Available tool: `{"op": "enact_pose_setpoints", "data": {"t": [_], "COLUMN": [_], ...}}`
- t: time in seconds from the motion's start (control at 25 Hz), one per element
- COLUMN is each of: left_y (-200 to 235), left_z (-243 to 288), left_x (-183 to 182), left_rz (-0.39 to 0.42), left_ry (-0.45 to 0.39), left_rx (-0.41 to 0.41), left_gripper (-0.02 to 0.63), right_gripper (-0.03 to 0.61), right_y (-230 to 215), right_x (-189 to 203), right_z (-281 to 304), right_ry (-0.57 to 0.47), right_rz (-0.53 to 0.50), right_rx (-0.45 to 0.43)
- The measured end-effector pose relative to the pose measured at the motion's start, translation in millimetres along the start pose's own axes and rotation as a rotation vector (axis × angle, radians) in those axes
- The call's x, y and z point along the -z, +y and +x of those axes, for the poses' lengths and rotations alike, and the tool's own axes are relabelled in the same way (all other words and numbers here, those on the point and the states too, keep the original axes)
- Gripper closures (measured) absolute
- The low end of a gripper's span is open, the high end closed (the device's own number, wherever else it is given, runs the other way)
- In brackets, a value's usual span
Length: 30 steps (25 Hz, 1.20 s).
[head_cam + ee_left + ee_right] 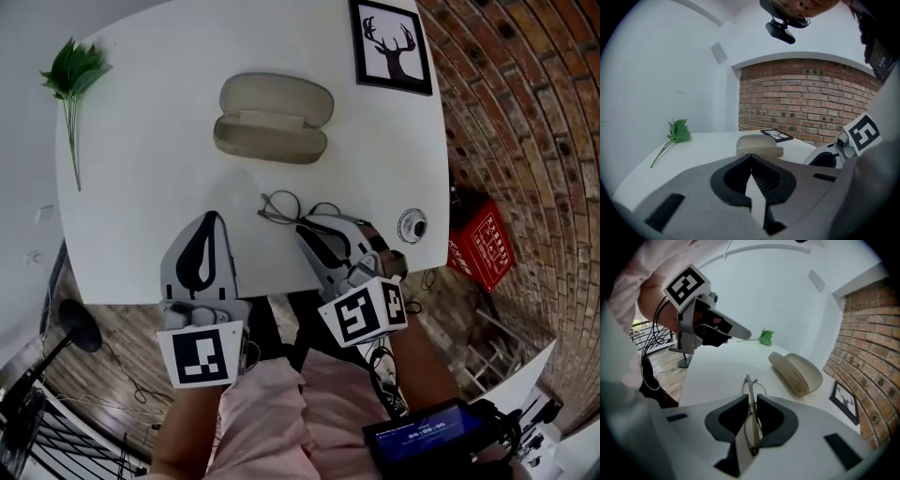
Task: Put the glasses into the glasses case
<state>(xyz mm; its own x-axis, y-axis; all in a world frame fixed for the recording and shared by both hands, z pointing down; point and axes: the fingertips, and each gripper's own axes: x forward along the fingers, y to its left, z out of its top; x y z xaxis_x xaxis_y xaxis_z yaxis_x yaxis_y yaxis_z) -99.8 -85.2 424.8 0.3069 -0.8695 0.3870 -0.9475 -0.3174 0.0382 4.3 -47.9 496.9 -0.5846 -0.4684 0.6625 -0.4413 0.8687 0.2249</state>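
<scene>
Thin wire-framed glasses (279, 206) lie folded on the white table (141, 216) near its front edge. My right gripper (302, 227) is over their right part. In the right gripper view the glasses (749, 383) run lengthwise through the narrow gap of the right gripper (751, 397), whose jaw tips close against the frame. The beige glasses case (272, 117) lies open farther back, lid up, also seen as the case (797, 373). My left gripper (211, 217) rests to the left of the glasses, shut and empty, its tips meeting at the left gripper (751, 157).
A green leafy sprig (73, 75) lies at the table's far left. A framed deer picture (392, 45) sits at the back right. A small round metal object (411, 225) is near the right edge. A red box (483, 244) stands on the floor by the brick wall.
</scene>
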Motion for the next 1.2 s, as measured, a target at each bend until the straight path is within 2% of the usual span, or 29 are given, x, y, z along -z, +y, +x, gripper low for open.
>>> {"op": "enact_pose_setpoints", "data": {"t": [0.32, 0.6, 0.84, 1.04, 1.2], "left_y": [10, 15, 23, 35, 48], "left_z": [10, 14, 17, 11, 3], "left_x": [2, -23, -85, -150, -186], "left_rz": [-0.001, 0.017, 0.035, 0.069, 0.087], "left_ry": [0.014, -0.024, -0.137, -0.249, -0.325], "left_rx": [-0.006, -0.005, -0.007, 0.000, 0.006], "left_gripper": [0.606, 0.606, 0.606, 0.606, 0.607], "right_gripper": [0.555, 0.557, 0.557, 0.557, 0.557], "right_y": [-1, -24, -71, -115, -138], "right_x": [3, -29, -82, -134, -173], "right_z": [12, 2, -20, -45, -59], "right_ry": [0.024, -0.027, -0.097, -0.150, -0.178], "right_rz": [-0.024, -0.007, -0.032, -0.093, -0.134], "right_rx": [-0.019, 0.002, 0.082, 0.174, 0.232]}}
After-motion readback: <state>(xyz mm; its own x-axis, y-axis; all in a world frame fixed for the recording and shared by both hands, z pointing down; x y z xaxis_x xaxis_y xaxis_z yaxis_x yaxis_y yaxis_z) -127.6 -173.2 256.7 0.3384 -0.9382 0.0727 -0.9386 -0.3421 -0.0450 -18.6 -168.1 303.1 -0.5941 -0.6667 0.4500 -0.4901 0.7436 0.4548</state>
